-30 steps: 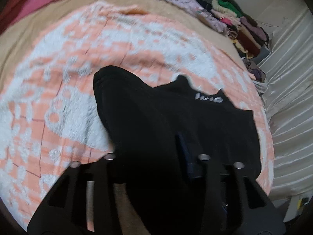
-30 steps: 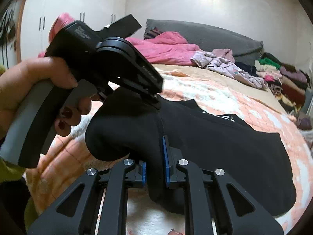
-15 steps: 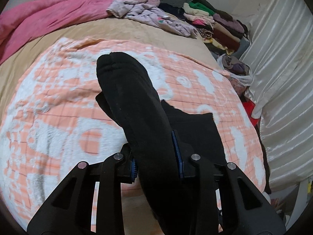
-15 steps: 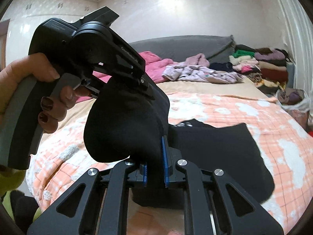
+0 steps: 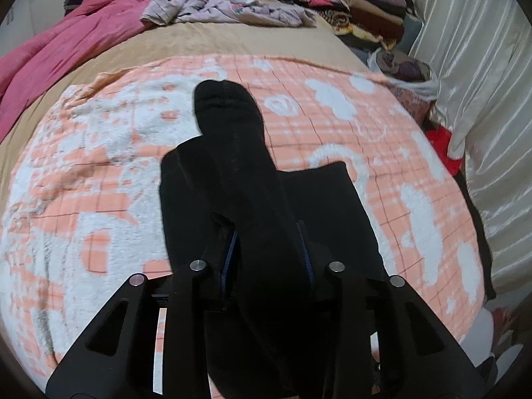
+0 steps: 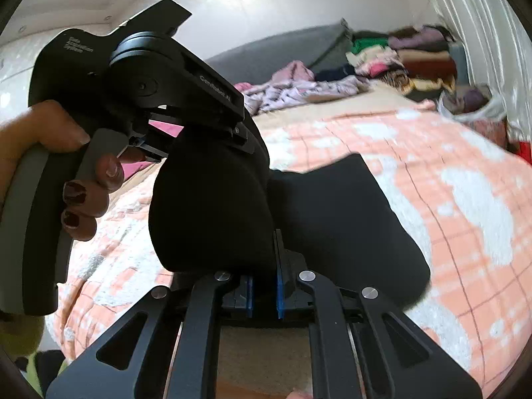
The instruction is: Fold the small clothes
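We see even indoor light, glare on the upper wall (image 6: 246,0), motion blur at right, and fisheye-bent dark corners.

A plain black knit garment (image 5: 232,153) fills the middle of the left wrist view, with no pattern showing on it. Under it lies a fluffy blanket (image 5: 99,173) in salmon orange, crossed by thin darker check lines and strewn with white cloud-like patches. Past the blanket, towards the top, a flat tan bedsheet (image 5: 206,43) is one even colour. At upper left lies a crumpled hot-pink quilt (image 5: 66,40); beside it, at upper centre, pale lilac clothes (image 5: 226,6) carry a small print. The stacked folded clothes (image 5: 349,3) at upper right show green, cream, pink, mauve and maroon. Down the right edge hangs a shiny white curtain (image 5: 482,99).
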